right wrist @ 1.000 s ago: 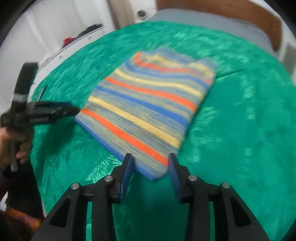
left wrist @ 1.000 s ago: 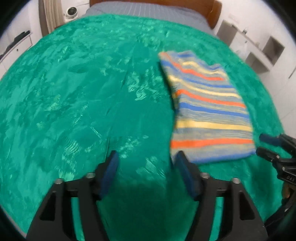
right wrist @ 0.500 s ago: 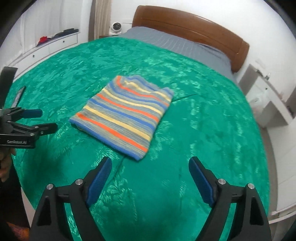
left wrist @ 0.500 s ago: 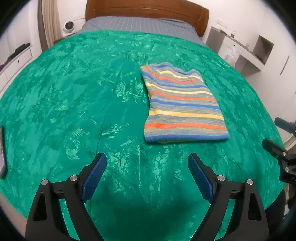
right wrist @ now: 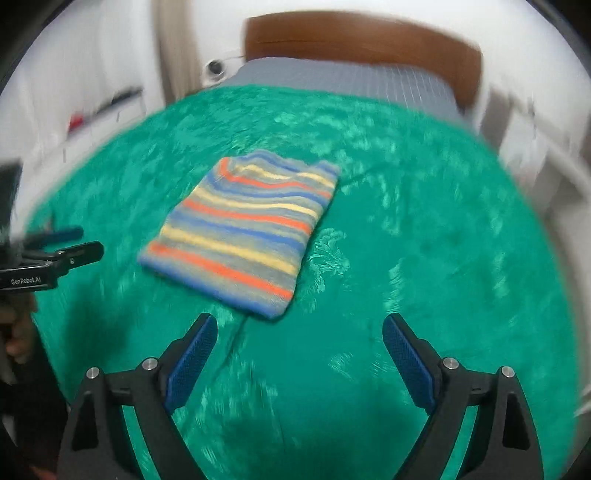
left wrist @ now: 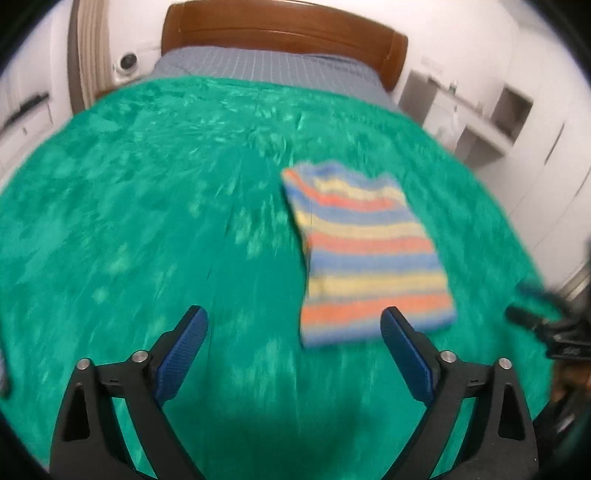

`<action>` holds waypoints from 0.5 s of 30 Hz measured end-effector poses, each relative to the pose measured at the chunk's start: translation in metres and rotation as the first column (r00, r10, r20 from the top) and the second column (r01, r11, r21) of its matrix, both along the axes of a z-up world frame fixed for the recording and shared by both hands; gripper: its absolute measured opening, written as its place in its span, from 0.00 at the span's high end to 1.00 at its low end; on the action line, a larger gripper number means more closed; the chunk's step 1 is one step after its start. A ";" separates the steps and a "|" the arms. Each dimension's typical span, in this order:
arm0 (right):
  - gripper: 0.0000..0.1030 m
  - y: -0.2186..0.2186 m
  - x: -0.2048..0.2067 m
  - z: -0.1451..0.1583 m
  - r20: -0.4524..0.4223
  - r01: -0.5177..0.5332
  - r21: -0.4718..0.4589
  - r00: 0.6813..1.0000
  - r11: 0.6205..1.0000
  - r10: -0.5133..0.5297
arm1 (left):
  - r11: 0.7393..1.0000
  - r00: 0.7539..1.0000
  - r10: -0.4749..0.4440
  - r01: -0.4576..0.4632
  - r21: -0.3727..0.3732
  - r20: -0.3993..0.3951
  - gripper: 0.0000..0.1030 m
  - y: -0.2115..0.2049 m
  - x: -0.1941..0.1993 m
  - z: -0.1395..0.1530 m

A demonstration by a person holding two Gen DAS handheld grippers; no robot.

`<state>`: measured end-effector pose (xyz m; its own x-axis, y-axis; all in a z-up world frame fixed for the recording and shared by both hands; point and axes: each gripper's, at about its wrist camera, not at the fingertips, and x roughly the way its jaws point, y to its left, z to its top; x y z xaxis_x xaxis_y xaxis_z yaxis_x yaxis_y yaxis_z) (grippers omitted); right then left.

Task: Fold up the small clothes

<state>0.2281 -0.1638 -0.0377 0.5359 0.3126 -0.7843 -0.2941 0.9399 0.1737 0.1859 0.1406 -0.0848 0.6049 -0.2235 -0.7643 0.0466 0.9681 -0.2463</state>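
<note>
A folded striped garment [left wrist: 369, 254], with orange, yellow, blue and grey bands, lies flat on the green bedspread [left wrist: 147, 240]. It also shows in the right wrist view [right wrist: 243, 232]. My left gripper [left wrist: 293, 321] is open and empty, held above the bedspread just short of the garment's near edge. My right gripper [right wrist: 299, 328] is open and empty, also just short of the garment's near corner. The left gripper shows at the left edge of the right wrist view [right wrist: 70, 245]; the right gripper is a blurred dark shape at the right edge of the left wrist view [left wrist: 535, 310].
A wooden headboard [left wrist: 284, 33] and grey sheet [left wrist: 266, 70] lie at the far end of the bed. White shelves [left wrist: 480, 110] stand to the right, white drawers [right wrist: 103, 107] to the left. A small white camera [left wrist: 127, 62] sits by the headboard.
Both grippers opened wide and pulled back from the garment a second ago. Since half a second ago both views have shifted slightly and blurred; the garment lies unmoved.
</note>
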 end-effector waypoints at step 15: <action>0.45 0.029 0.162 -0.093 -0.279 0.053 0.443 0.957 0.895 0.081 | 0.984 0.970 -0.156 0.136 -0.119 -0.185 0.15 -0.040 0.136 -0.081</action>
<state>0.3900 -0.1351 -0.1302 0.3054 0.6674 -0.6791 -0.1817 0.7410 0.6465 0.3217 0.1003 -0.1660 0.4031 -0.3838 -0.8308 0.1271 0.9225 -0.3645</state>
